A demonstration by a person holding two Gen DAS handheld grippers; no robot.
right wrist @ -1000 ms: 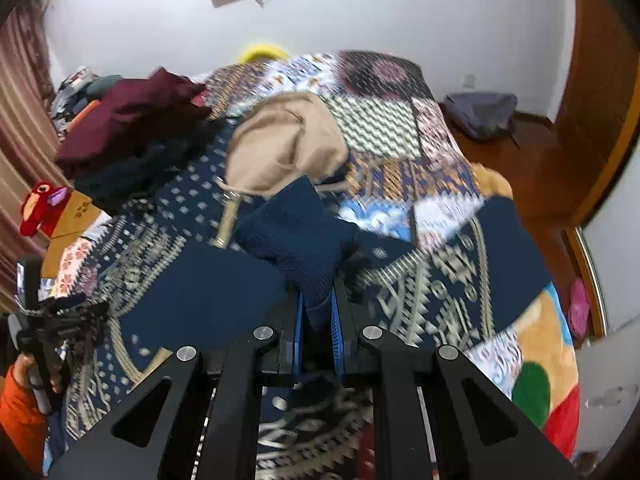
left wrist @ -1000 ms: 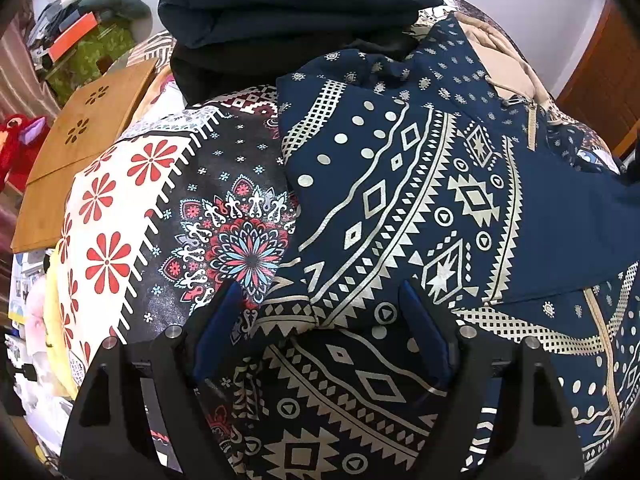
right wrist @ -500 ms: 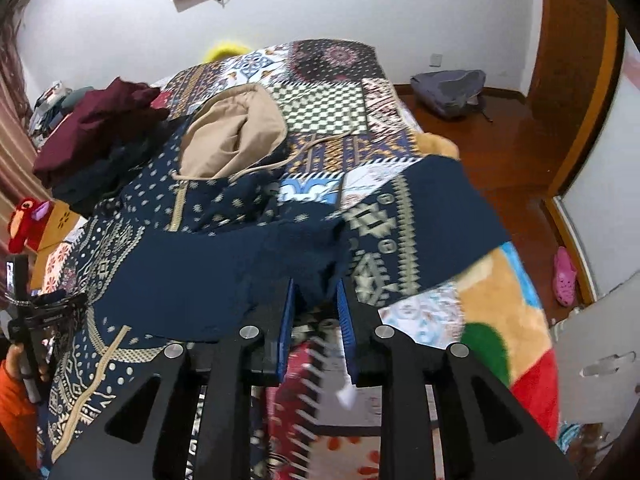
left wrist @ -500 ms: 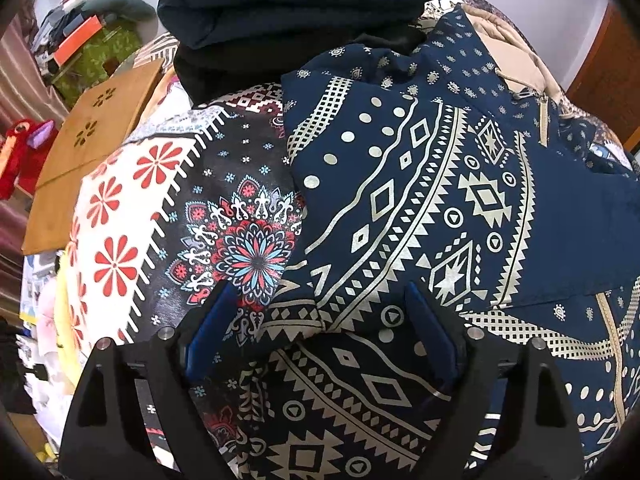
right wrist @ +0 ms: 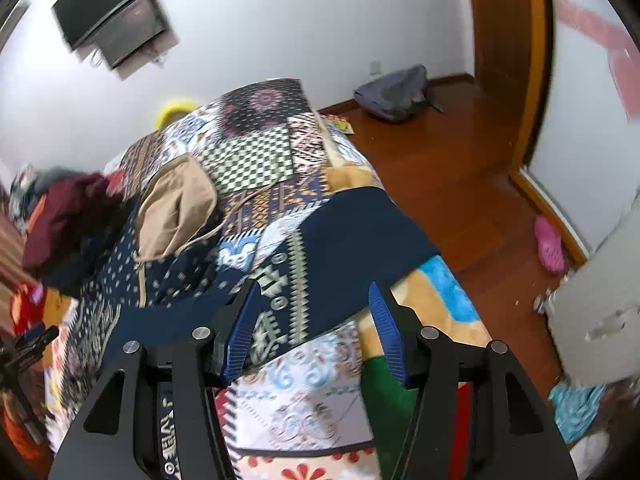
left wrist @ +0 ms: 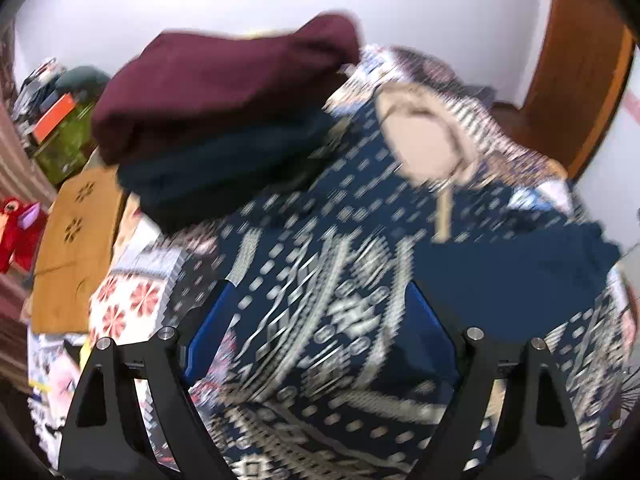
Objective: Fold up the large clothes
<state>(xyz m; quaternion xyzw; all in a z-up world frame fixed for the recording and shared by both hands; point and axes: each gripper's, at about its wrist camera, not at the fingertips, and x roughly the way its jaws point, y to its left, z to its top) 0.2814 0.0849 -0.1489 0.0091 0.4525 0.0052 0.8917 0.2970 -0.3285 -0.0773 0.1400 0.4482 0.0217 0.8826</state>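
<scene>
A large navy hoodie with cream geometric print [left wrist: 328, 272] lies spread on the bed; its tan-lined hood [left wrist: 420, 136] points away. One plain navy sleeve part [left wrist: 512, 280] is folded across the body. In the right wrist view the hoodie [right wrist: 168, 280] lies at the left, its hood [right wrist: 176, 208] open, and its other sleeve [right wrist: 340, 256] stretches out to the right. My left gripper [left wrist: 316, 308] is open just above the hoodie's body. My right gripper [right wrist: 312, 312] is open and empty over the sleeve.
A pile of folded clothes, maroon on top [left wrist: 224, 80], sits at the hoodie's far left. The patchwork blanket [right wrist: 256, 148] covers the bed. A wooden box [left wrist: 76, 240] stands left of the bed. Wooden floor, a grey bag [right wrist: 396, 92] and a pink slipper [right wrist: 550, 244] lie right.
My right gripper has opened and let go of the navy sleeve, which now lies on the bed. My left gripper has tilted up; the view is blurred by motion.
</scene>
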